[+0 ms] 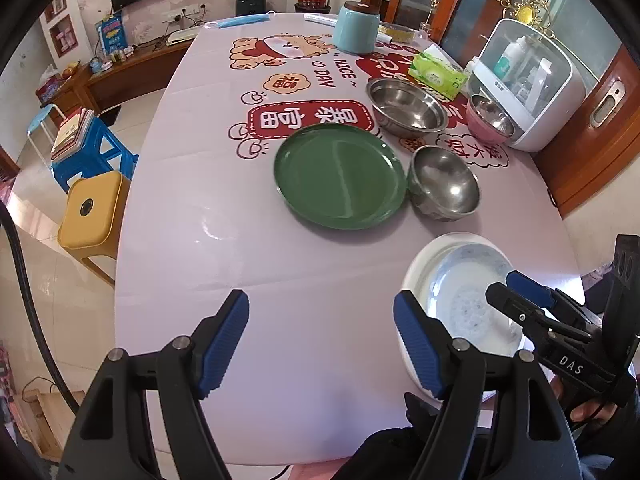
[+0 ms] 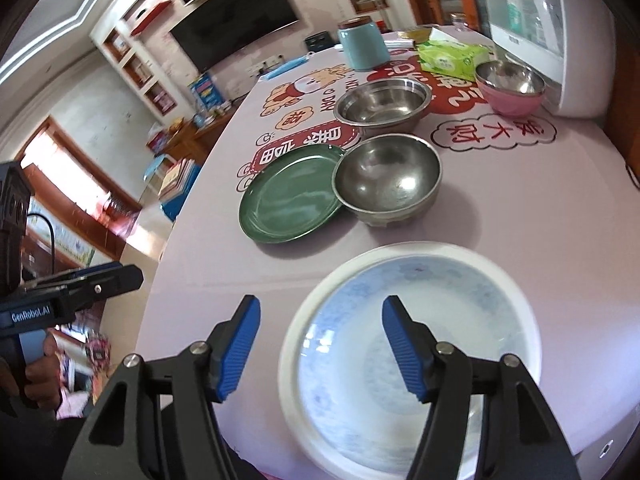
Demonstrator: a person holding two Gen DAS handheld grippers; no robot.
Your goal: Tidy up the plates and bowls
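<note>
White-and-blue patterned ceramic plate [image 2: 412,360] sits at near table edge, a smaller plate apparently nested in a wider white one, likely a stack begun. Right gripper [image 2: 320,348] released, jaws apart, one finger over the plate, gripping nothing. Left gripper [image 1: 320,344] also released, empty, over bare lilac printed tablecloth [image 1: 240,248] just beside the plate. Further on: round green plate [image 1: 338,176] touching small steel bowl [image 1: 444,184]; beyond, wide steel bowl [image 1: 406,106], pink steel-lined bowl [image 1: 490,118] against white dish steriliser [image 1: 532,80]. All unsorted, probably awaiting stacking by type.
</note>
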